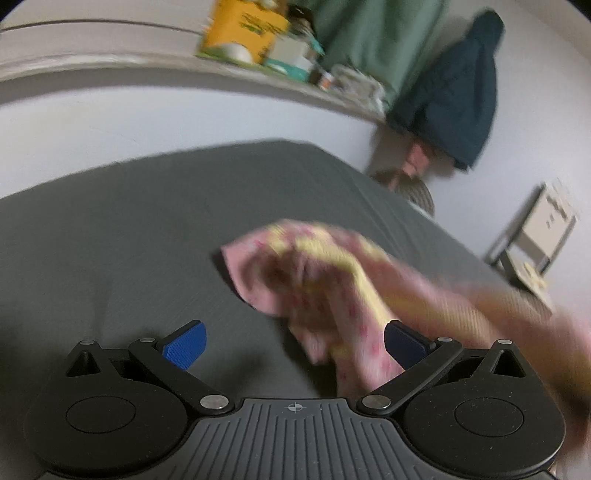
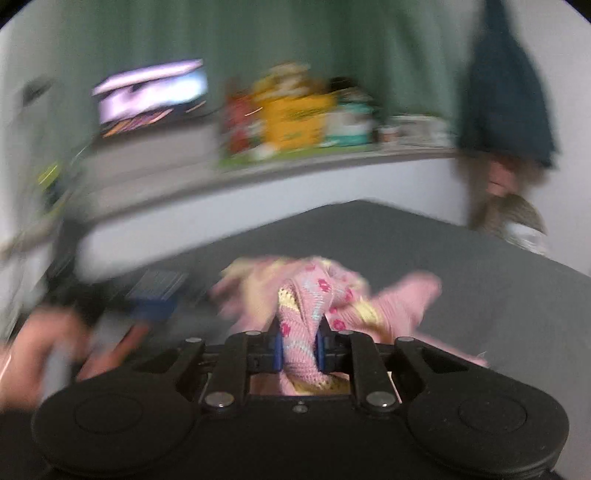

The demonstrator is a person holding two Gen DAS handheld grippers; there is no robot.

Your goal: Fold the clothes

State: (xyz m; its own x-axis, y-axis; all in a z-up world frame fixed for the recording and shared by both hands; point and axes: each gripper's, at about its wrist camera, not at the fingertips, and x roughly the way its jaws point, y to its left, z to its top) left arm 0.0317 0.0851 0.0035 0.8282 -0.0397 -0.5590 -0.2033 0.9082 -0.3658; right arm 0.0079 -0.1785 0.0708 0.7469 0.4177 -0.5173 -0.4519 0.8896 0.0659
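Right gripper (image 2: 300, 345): pointing forward and somewhat downward over the bed, its blue pads (image 2: 277, 349) pinching a bunched fold of the pink knitted garment (image 2: 314, 295) between them; the cloth is passing through the jaws and spilling out behind them.

Left gripper (image 1: 293, 341): tilting down toward the mattress, jaws standing wide apart and gripping nothing; the garment (image 1: 314, 280) is hanging in front of its right pad (overlapping it in the view, contact not clear). In the right wrist view a person's hand (image 2: 44, 354) is showing at lower left, heavily blurred, with the left gripper's blue pad (image 2: 155, 295) near it.

Pink knitted garment: patterned with darker pink motifs and pale yellow bands, lying crumpled on the grey bed sheet (image 1: 129, 229), one part lifting toward the right gripper.

Surface and room: the grey sheet is covering the bed up to a white wall. A shelf (image 1: 110, 62) is running along that wall, carrying a yellow box (image 1: 243, 33) and smaller packages (labels unreadable). A green curtain (image 2: 258, 40) is hanging behind, a dark blue jacket (image 1: 461, 96) is hanging at the right, and a lit screen (image 2: 151, 96) is glowing at the left.
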